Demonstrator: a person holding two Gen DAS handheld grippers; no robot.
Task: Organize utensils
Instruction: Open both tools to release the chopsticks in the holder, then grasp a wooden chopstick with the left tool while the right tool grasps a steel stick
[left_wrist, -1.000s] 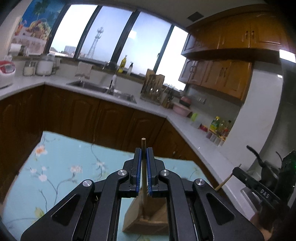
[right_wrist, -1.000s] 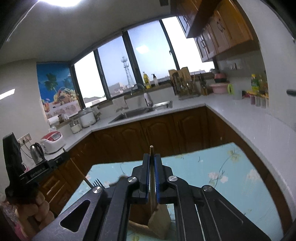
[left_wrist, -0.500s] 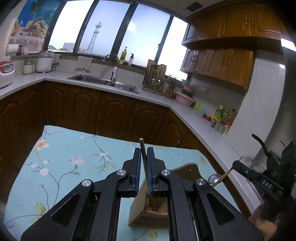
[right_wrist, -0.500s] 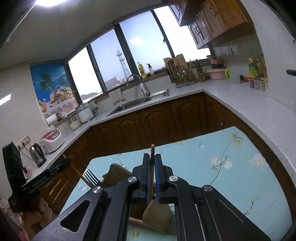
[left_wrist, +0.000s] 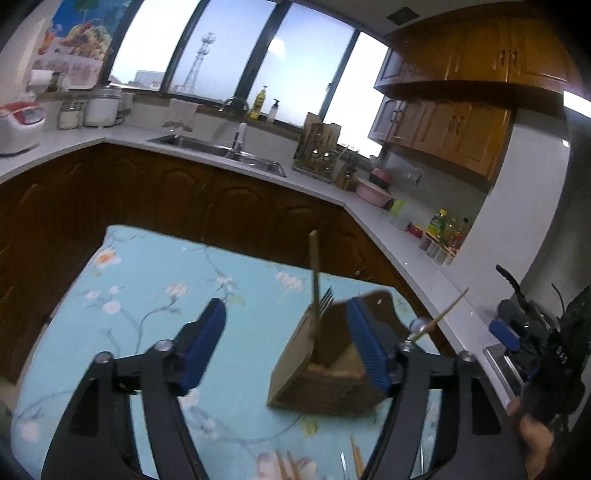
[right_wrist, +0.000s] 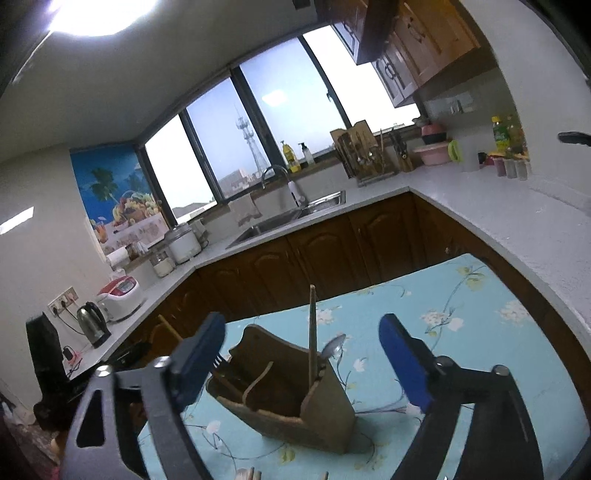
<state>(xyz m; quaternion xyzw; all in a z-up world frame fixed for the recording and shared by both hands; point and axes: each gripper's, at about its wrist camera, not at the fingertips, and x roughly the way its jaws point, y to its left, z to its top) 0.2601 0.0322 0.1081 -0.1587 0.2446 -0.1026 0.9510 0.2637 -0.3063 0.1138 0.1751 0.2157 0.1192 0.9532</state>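
Now both sets of jaws have just been opened wide and nothing is held: the left gripper (left_wrist: 286, 341) and the right gripper (right_wrist: 303, 354) are each seen with blue pads apart. Between them the wooden utensil holder (right_wrist: 295, 406) is set on the flowered tablecloth (left_wrist: 147, 280), near its counter-side edge, with a wooden-handled fork (left_wrist: 318, 291), a chopstick (right_wrist: 313, 332) and a spoon (right_wrist: 332, 347) stood upright in it.

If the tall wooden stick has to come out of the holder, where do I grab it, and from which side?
I'd take the wooden stick by its bare upper shaft, from the near side. It stands almost upright and rises well above the rim of the holder, so up there it is clear of the spoon and fork beside it.
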